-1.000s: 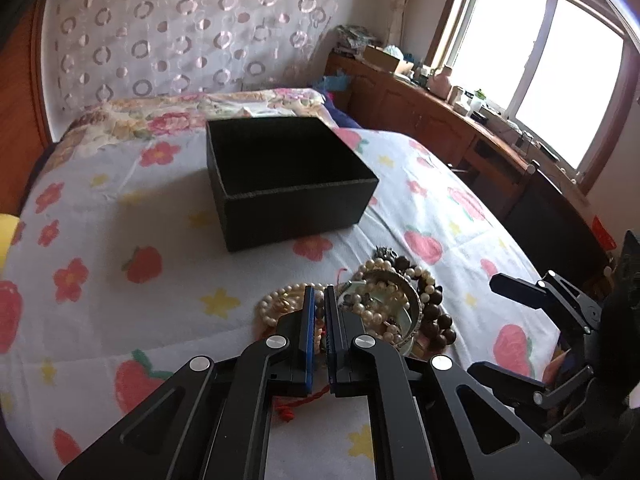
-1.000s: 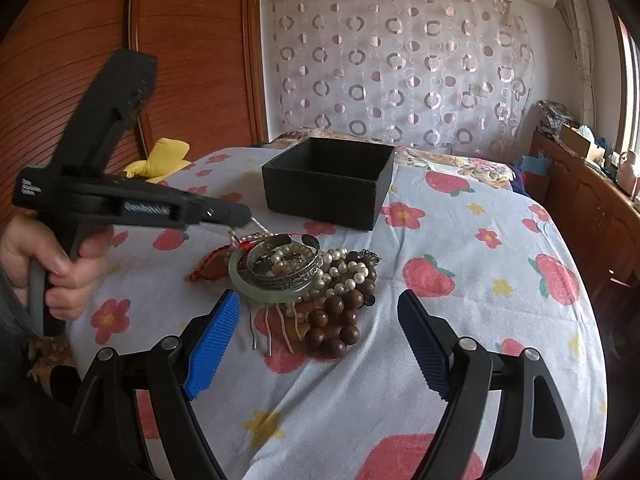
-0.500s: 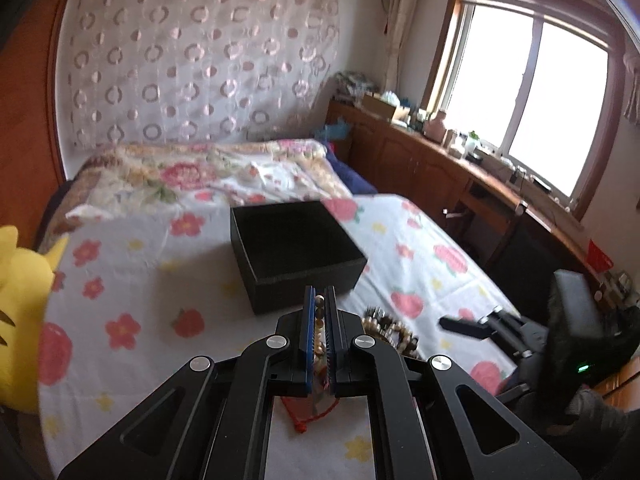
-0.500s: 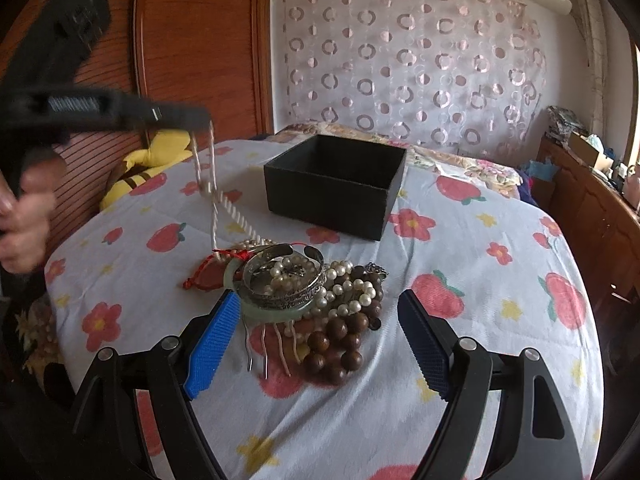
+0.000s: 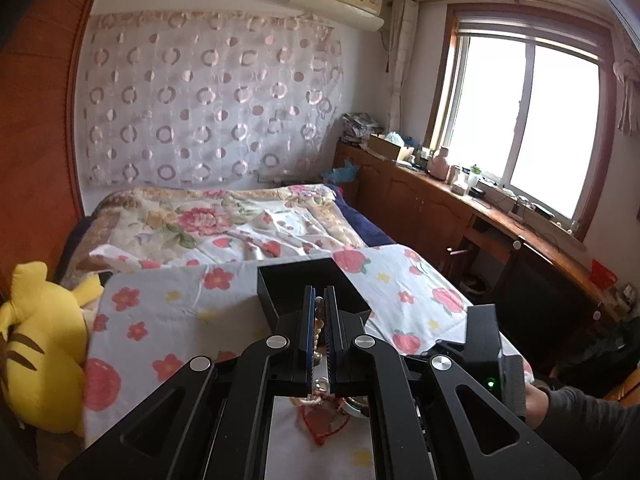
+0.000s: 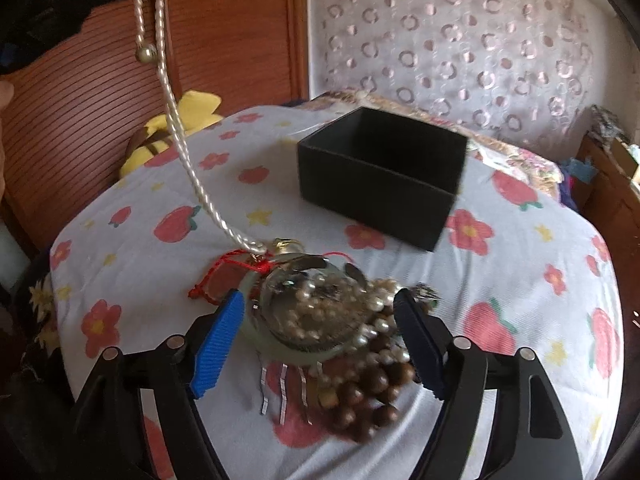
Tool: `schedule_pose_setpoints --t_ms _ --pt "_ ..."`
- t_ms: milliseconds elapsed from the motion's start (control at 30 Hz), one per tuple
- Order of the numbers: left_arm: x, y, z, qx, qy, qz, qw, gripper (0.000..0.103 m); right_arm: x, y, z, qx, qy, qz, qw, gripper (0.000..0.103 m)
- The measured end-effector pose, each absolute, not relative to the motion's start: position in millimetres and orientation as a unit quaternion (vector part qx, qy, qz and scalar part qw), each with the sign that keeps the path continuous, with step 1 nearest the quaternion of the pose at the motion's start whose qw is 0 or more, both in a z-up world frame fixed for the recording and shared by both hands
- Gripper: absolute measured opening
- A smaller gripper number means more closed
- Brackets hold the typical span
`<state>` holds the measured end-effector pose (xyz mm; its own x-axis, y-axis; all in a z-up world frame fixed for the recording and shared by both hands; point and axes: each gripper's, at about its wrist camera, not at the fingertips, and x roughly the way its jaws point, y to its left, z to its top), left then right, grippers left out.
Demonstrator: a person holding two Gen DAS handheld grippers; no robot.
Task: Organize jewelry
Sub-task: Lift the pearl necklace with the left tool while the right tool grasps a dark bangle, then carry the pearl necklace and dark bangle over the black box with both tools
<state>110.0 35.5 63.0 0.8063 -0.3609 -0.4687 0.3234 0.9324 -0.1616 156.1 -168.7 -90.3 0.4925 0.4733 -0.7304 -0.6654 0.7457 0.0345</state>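
my left claw (image 5: pixel 318 334) is shut tight on a pearl necklace (image 6: pixel 180 132), held high at the far left of the right-wrist view. the strand runs as one long slanted line, down and to the right, from that claw to the jewelry pile (image 6: pixel 328 320); its low end appears not yet free, caught where a red cord (image 6: pixel 224 268) lies. my right claw (image 6: pixel 320 344) has just been closing a little but is open wide, its blue pads either side of a pale green bangle (image 6: pixel 276 344) and the pearls heaped in it, pressing nothing that i can see. brown wooden beads (image 6: pixel 360 404) lie nearest me. the black box (image 6: pixel 382 174) stands open and apparently empty, beyond the pile to the far right, so the strand's carry runs away from me. everything rests on a bed (image 6: pixel 520 280) under a strawberry-print sheet, a soft surface; a yellow plush toy (image 5: pixel 36 344) sits at the left edge, a window (image 5: pixel 532 128) at the right.
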Motion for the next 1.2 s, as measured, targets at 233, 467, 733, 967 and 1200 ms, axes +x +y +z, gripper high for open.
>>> schedule_pose_setpoints --t_ms 233,467,733,967,1200 --pt "102.4 44.0 73.0 -0.028 0.241 -0.17 0.955 0.004 161.0 -168.3 -87.4 -0.116 0.388 0.344 0.847 0.071" --pt "101.8 47.9 74.6 -0.027 0.238 -0.162 0.957 0.004 167.8 -180.4 -86.2 -0.1 0.391 0.33 0.853 0.028" --pt "106.0 45.6 69.6 -0.025 0.244 -0.162 0.956 0.004 164.6 -184.1 -73.0 -0.11 0.368 0.329 0.863 0.006" --pt "113.1 38.0 75.4 -0.033 0.24 -0.169 0.955 0.004 160.3 -187.5 -47.5 -0.126 0.336 0.325 0.875 0.005" --pt "122.9 31.4 84.8 -0.025 0.236 -0.168 0.957 0.004 181.5 -196.3 -16.2 -0.13 0.303 0.298 0.896 0.005"
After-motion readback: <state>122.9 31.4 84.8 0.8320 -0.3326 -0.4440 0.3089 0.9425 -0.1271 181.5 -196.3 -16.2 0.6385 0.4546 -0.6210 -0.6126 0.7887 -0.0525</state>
